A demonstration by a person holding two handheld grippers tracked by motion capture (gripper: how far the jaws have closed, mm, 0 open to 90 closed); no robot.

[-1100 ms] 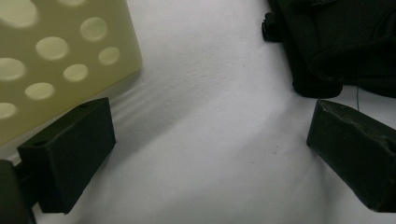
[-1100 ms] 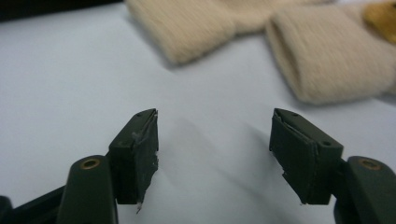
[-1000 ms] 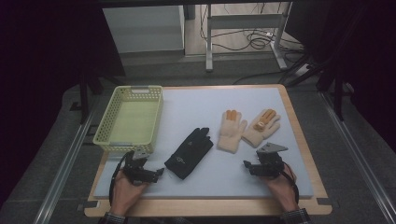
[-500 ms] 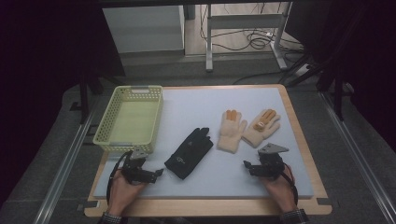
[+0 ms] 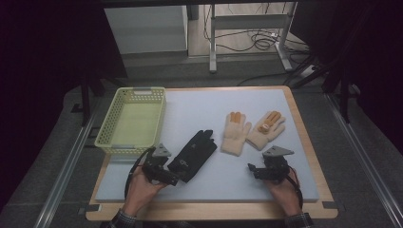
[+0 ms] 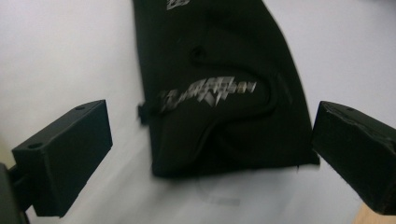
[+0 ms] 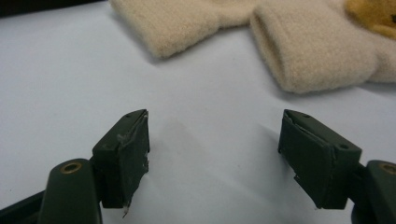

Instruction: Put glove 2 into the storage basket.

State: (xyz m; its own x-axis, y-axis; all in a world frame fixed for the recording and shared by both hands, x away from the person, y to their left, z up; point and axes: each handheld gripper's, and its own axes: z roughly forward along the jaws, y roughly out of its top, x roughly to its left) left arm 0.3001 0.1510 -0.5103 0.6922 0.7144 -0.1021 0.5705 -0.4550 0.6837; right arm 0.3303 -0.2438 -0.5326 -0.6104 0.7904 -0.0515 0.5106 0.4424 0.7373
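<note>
A black glove [image 5: 195, 154] with pale lettering lies flat on the pale blue mat [image 5: 204, 102]. In the left gripper view its cuff end [image 6: 224, 93] sits between the two wide-apart jaws of my left gripper [image 6: 212, 135], just ahead of them. In the high view my left gripper [image 5: 172, 179] is at the glove's near left end, open. Two cream gloves with orange fingertips [image 5: 236, 133] [image 5: 266, 129] lie side by side to the right. My right gripper [image 5: 253, 170] hovers open over bare mat just short of their cuffs [image 7: 187, 23] [image 7: 317, 51], its fingertips [image 7: 128, 140] holding nothing.
A pale green mesh basket [image 5: 130, 118] stands at the mat's left edge, beyond the left hand. The wooden table rim [image 5: 214, 211] runs along the front. Metal frame legs and cables lie on the floor behind the table.
My left gripper has edged right, closer to the black glove's cuff. The right gripper has barely moved.
</note>
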